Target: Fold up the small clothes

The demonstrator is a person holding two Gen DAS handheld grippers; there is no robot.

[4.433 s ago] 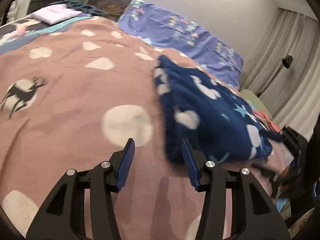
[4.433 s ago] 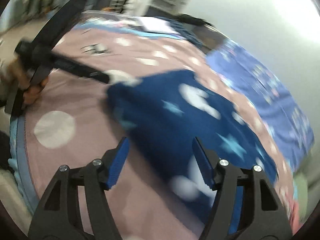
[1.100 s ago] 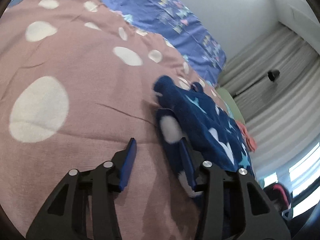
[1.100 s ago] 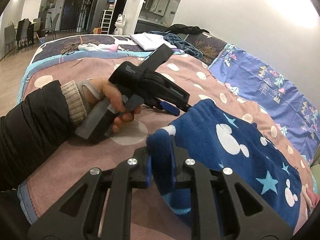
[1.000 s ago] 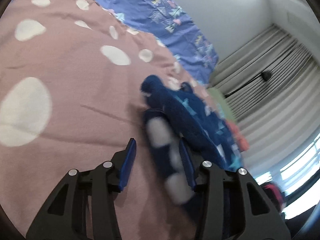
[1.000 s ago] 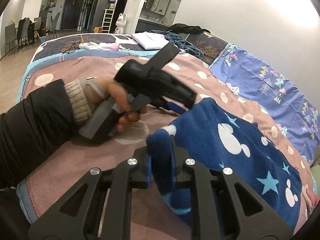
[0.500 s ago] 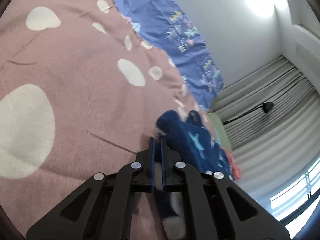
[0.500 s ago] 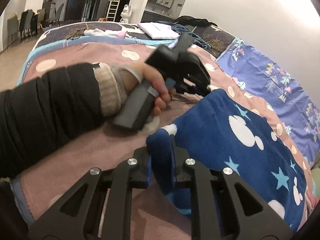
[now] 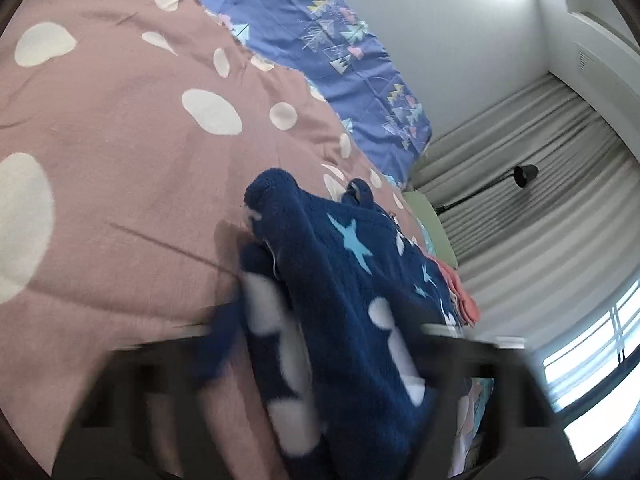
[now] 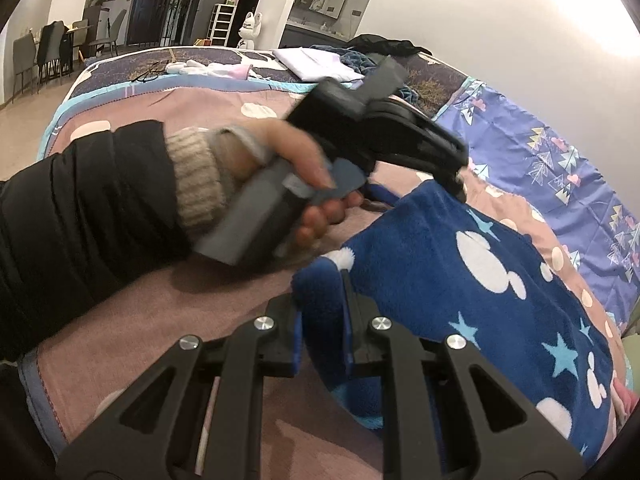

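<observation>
On the pink spotted bedspread [image 9: 120, 152] the navy fleece garment [image 10: 460, 280] lies half folded, soft, thick and floppy, best taken by its bunched corners. My right gripper [image 10: 322, 320] is clamped on its near corner. My left gripper [image 9: 320, 360], blurred, seems to be opening with fleece between its jaws.

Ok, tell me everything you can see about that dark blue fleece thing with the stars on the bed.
The dark blue fleece garment looks plush, printed with white mouse-head shapes and light blue stars. It lies rumpled on the pink spotted bedspread, partly folded over itself. The right gripper is shut on a bunched near corner. The left gripper, blurred, has its jaws opening with fleece between them. A small loop sticks up at the far edge.
</observation>
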